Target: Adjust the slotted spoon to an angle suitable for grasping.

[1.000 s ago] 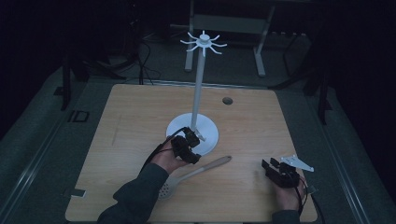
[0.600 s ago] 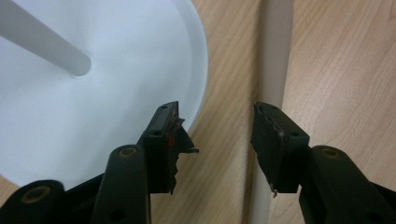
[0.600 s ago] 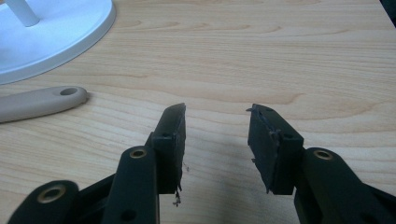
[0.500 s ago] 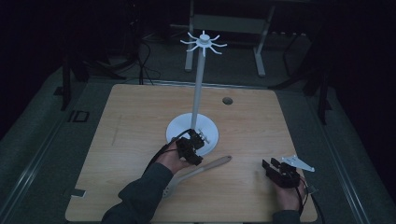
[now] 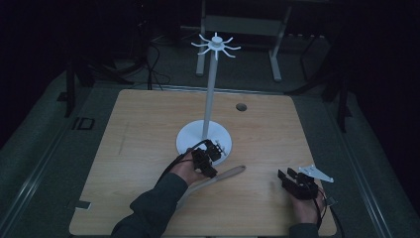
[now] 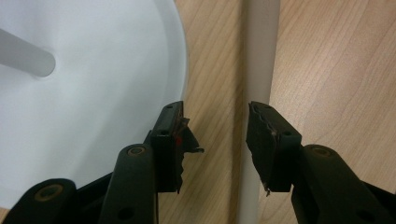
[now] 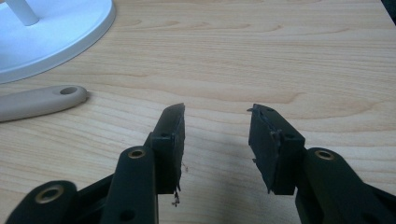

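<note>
Jaws of left gripper closing astride utensil handle, untouched.

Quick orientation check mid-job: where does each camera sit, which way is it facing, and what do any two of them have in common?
High view: above the person's side, looking forward and down on the table; forearms enter from below, left gripper by the stand base, right gripper at lower right.
Left gripper view: rides the left gripper, looking down on the utensil handle lying between its jaws; they have just been closing, pads not yet touching.
Right gripper view: rides the right gripper, looking across bare tabletop, jaws open.
Shared: every view shows the stand base and the handle.
</note>
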### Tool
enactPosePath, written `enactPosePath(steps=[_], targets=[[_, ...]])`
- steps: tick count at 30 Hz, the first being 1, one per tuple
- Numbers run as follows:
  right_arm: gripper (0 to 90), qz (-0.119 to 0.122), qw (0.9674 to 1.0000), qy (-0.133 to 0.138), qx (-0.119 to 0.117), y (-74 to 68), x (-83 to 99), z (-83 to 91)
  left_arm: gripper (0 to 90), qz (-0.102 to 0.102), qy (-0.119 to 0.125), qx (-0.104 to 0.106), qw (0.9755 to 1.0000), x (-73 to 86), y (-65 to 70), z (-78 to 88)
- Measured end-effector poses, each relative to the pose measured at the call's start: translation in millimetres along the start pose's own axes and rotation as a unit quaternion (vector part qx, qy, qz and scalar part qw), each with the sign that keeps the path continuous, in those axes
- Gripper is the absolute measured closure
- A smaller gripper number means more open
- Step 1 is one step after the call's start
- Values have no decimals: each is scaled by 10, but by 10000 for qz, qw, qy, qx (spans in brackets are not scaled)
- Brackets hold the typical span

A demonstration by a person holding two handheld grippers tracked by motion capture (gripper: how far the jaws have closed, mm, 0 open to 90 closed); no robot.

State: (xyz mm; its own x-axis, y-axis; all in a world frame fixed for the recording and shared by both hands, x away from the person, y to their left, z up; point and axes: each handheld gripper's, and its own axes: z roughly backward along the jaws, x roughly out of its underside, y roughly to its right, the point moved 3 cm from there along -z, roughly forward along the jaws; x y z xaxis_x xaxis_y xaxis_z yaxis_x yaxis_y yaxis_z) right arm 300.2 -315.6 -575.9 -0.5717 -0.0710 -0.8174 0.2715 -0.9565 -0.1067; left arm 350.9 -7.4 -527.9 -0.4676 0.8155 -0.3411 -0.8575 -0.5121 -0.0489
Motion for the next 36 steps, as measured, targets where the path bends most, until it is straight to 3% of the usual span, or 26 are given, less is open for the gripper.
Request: enactPosePath(steps=[22, 36], targets=[[548, -15, 10000, -19, 2, 7, 4, -3, 602, -119, -382, 190, 9990, -85, 104, -173], [546, -9, 10000, -32, 8, 13, 6, -8, 688, -229, -793, 392, 9958, -110, 173, -285]])
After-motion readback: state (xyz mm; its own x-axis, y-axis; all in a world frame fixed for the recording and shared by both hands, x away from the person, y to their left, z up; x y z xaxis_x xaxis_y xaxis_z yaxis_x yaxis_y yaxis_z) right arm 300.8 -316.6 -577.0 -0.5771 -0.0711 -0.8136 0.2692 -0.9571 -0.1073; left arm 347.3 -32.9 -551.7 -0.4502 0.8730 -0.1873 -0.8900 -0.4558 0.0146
